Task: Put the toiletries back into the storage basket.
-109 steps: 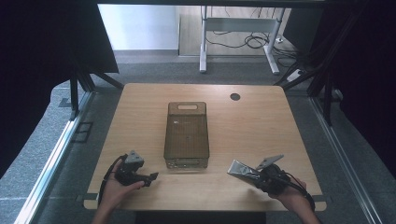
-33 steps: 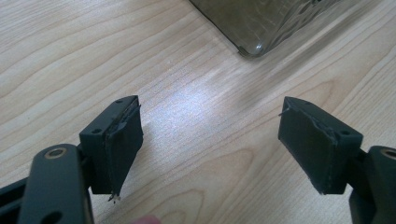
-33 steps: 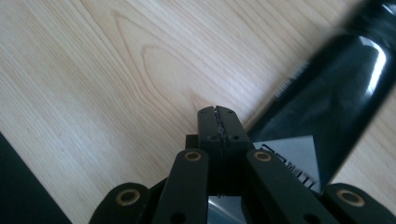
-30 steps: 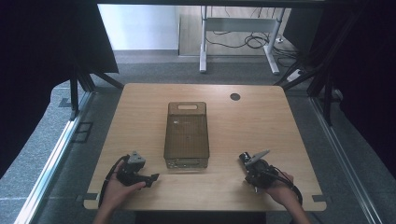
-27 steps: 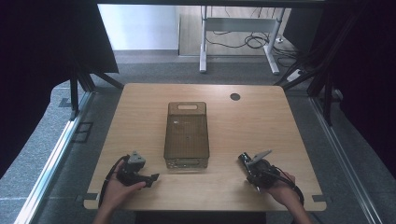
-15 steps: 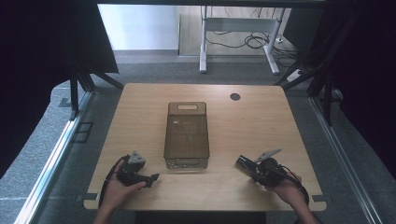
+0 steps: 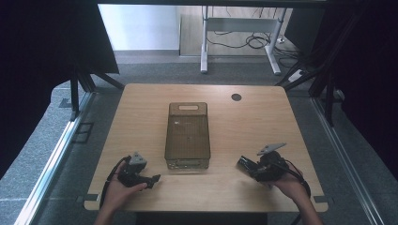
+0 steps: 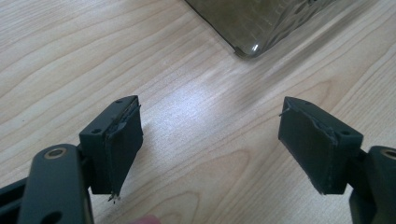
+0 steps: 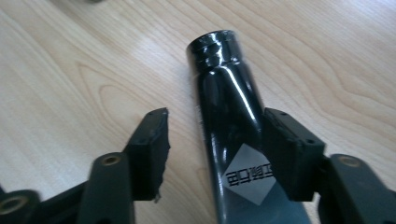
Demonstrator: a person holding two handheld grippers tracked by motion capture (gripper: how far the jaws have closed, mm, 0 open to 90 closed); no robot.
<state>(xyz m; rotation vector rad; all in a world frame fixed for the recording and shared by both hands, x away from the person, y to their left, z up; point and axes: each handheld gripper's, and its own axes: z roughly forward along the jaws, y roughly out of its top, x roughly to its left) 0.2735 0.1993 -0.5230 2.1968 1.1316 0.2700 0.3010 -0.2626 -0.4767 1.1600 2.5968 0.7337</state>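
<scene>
A glossy black tube-shaped bottle (image 9: 226, 93) with a white diamond label lies on the wooden table (image 7: 244, 126) between the jaws of my right gripper (image 9: 215, 116). The right-hand jaw touches it, while the left-hand jaw stands a small gap away, so the gripper is open. In the high view that right gripper (image 7: 245, 163) is at the near right, pointing left. My left gripper (image 8: 210, 107) stands wide open over bare wood with nothing between its jaws. It sits at the near left (image 7: 152, 179), just off the near left corner of a smoky translucent box (image 7: 187, 136).
The lidded box (image 8: 261, 18) with a handle slot stands lengthwise mid-table. A dark round cable hole (image 7: 236, 97) is at the far right of the tabletop. Bare wood lies on both sides of the box. Beyond the table are a desk frame and cables on the floor.
My right hand has shifted and turned slightly at the near right edge, with its jaws now pointing left. The left gripper and the box have stayed put.
</scene>
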